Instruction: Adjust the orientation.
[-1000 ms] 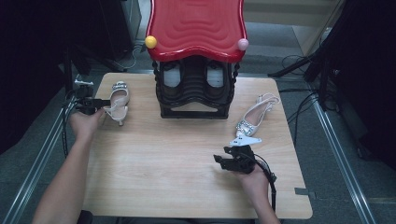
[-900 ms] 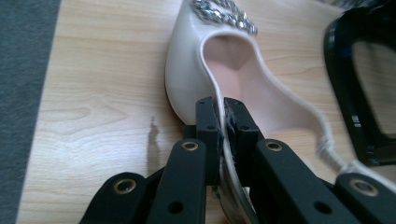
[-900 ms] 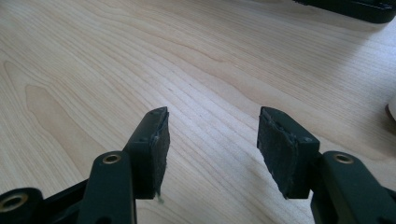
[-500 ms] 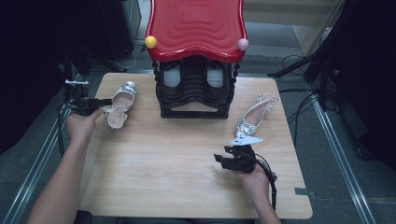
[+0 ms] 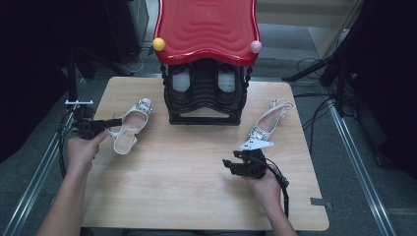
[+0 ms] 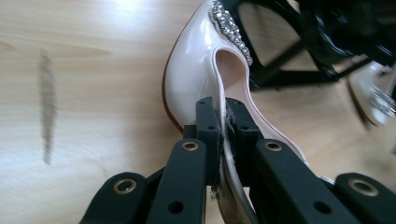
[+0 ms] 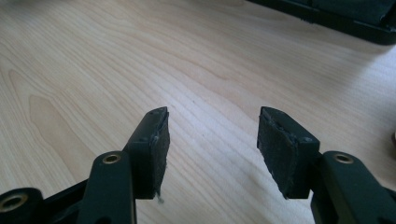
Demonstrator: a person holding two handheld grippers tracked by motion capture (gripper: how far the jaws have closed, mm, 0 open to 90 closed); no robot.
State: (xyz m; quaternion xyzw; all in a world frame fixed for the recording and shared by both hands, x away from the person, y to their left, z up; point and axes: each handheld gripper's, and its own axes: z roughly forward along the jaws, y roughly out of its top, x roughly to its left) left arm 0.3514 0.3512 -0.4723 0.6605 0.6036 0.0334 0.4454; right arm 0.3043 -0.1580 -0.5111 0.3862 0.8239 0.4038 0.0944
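A pale pink high-heeled shoe [image 5: 130,123] with a rhinestone band at the toe hangs at the table's left, toe toward the rack. My left gripper [image 5: 114,122] is shut on its side rim; in the left gripper view the pads [image 6: 208,122] pinch the thin upper of the shoe [image 6: 191,70]. Its mate, a second shoe [image 5: 268,123], lies on the right side of the table. My right gripper [image 5: 230,164] rests near the front right, held level with jaws open; the right gripper view shows its gripper [image 7: 212,135] with bare wood between the pads.
A black shoe rack [image 5: 205,93] with a red wavy top [image 5: 206,27] stands at the back centre of the wooden table [image 5: 187,187]. Yellow [image 5: 158,44] and pink [image 5: 255,46] knobs sit on its corners. Cables and metal rails flank the table.
The left hand has carried the held shoe rightward and nearer, turning it so the toe points toward the rack. The right gripper has stayed still.
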